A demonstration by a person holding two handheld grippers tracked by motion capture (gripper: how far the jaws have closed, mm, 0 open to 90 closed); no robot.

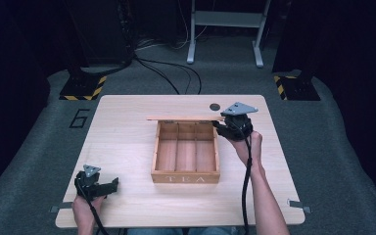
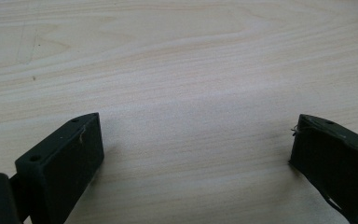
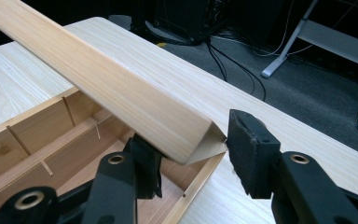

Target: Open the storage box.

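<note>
At the frame's centre, your right tool (image 1: pixel 223 125) clamps the right end of the light wooden tea box's (image 1: pixel 186 164) raised lid (image 1: pixel 183 118), whose long axis runs leftward, while your left tool (image 1: pixel 108 186) rests wide open on the bench (image 1: pixel 127 137).

Pale wood all round, matt black on the jaws

The tea box (image 1: pixel 186 177) is warm, smooth unvarnished-looking wood; its lid (image 3: pixel 112 88) shows fine straight grain, matt. The table (image 1: pixel 127 147) is lighter wood-grain laminate, faintly sheened. Right gripper (image 3: pixel 193 156) and left gripper (image 2: pixel 196 149) carry dull black plastic jaws; grey carpet (image 1: pixel 323 137) looks rough.
</note>
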